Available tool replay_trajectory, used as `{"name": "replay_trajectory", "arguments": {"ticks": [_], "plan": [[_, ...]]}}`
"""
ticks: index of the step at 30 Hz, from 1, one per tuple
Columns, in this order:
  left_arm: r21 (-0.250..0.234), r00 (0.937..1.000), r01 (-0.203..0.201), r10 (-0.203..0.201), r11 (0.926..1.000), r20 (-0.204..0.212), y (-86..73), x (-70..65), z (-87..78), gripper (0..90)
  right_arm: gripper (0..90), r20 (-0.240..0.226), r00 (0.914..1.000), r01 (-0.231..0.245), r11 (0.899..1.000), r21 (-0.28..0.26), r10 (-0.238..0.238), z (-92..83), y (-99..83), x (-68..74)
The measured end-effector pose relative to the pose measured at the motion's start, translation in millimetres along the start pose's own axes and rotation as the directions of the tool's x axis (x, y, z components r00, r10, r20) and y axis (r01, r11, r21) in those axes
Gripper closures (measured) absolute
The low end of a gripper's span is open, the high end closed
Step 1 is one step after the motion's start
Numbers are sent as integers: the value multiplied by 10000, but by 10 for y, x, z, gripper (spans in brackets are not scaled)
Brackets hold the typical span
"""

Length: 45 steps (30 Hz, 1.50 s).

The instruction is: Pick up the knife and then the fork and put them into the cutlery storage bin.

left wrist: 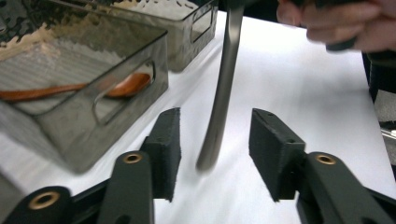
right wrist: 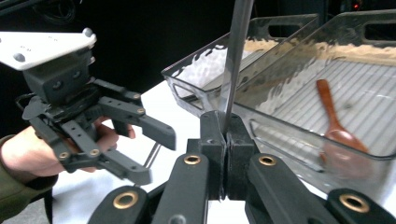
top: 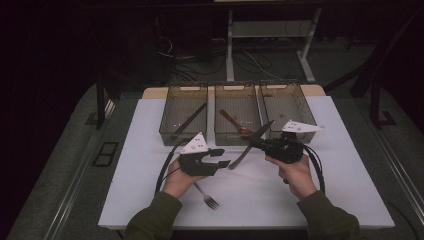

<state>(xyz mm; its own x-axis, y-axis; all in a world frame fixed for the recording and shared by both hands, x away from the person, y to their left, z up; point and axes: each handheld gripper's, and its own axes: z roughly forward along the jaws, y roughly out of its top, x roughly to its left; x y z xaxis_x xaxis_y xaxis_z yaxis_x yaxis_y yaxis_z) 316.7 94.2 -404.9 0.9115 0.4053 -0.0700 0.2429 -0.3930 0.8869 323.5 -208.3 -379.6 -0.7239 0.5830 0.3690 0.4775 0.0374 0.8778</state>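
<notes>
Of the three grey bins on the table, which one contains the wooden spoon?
The middle bin holds the wooden spoon. The left bin holds a dark utensil; the right bin looks empty.

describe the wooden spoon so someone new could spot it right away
Three smoky see-through plastic bins sit in a row at the far edge of the white table. In the middle bin lies the reddish-brown wooden spoon, the only wooden, warm-coloured utensil; the others are grey metal or black.

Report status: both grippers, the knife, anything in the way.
Right gripper shut on knife, held above the mat. Left gripper open, jaws either side of the knife's end, not touching. Fork lies near the left hand.
</notes>
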Motion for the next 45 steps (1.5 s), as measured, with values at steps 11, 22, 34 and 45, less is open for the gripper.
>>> {"name": "replay_trajectory", "arguments": {"ticks": [11,22,34,45], "plan": [[288,9980,111,-93,9995,-619,-308,-46,-300,344,875,642,9977,202,9998,-55,-199,-206,66,-145],[183,9932,586,-564,9981,-1018,-578,-129,-506,147,875,1353,9898,471,9988,-156,-446,-514,252,-308],[621,9895,980,-906,9932,-1127,-615,-174,-484,0,875,2190,9752,489,9958,-775,-309,-901,575,-541],[572,9888,833,-754,9949,-1290,-613,-156,-513,0,875,3572,9325,774,9957,-505,-543,-1022,830,-804]]}}
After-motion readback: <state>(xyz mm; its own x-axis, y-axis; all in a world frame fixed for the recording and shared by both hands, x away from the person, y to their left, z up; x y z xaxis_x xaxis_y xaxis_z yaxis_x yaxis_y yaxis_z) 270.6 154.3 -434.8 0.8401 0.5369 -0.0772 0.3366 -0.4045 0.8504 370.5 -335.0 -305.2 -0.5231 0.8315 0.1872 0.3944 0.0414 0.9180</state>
